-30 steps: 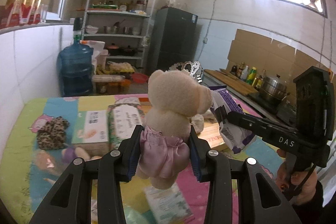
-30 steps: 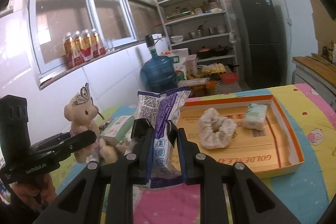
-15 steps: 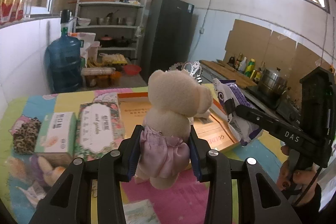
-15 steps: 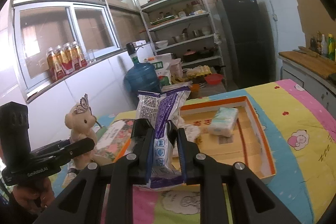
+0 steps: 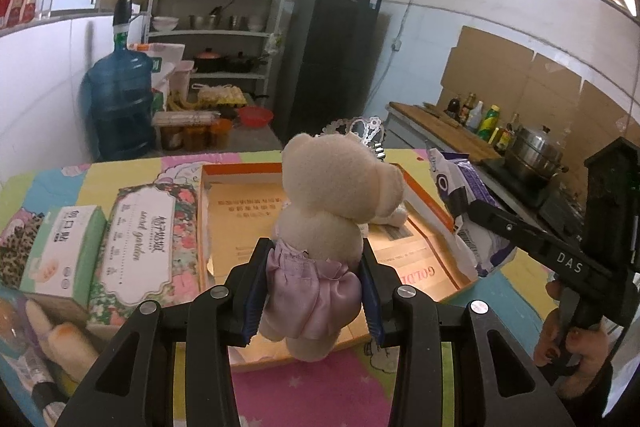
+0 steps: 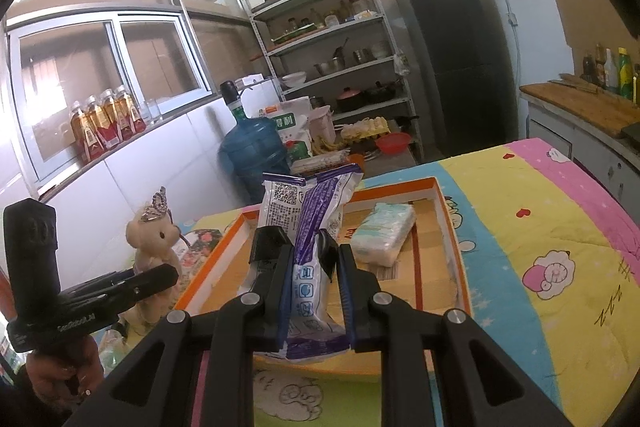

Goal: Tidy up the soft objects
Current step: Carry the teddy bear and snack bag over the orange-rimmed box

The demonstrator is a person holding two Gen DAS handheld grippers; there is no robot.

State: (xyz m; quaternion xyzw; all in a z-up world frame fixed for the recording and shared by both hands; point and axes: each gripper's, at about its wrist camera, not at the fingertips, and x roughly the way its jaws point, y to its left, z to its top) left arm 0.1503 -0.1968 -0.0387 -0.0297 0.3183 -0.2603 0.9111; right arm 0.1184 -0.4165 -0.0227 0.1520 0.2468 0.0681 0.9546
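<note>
My left gripper (image 5: 314, 291) is shut on a beige teddy bear (image 5: 332, 211) in a lilac dress with a silver crown, held upright over the near edge of an orange-rimmed cardboard tray (image 5: 240, 171). The bear also shows in the right wrist view (image 6: 154, 239). My right gripper (image 6: 314, 287) is shut on a purple-and-white plastic packet (image 6: 316, 223), held above the tray's (image 6: 444, 211) near end. The packet shows in the left wrist view (image 5: 460, 211) at the right. A white soft pack (image 6: 384, 231) lies inside the tray.
Two tissue packs, floral (image 5: 148, 231) and green (image 5: 64, 251), lie left of the tray on the colourful quilt (image 6: 540, 227). A leopard scrunchie (image 5: 16, 247) is at far left. A water jug (image 5: 120, 107), shelves (image 5: 224, 27) and fridge (image 5: 332, 59) stand behind.
Both grippers have moved forward toward the tray with their loads. The bear now hangs over the tray's near edge and the packet over its near end. Both grips are unchanged.
</note>
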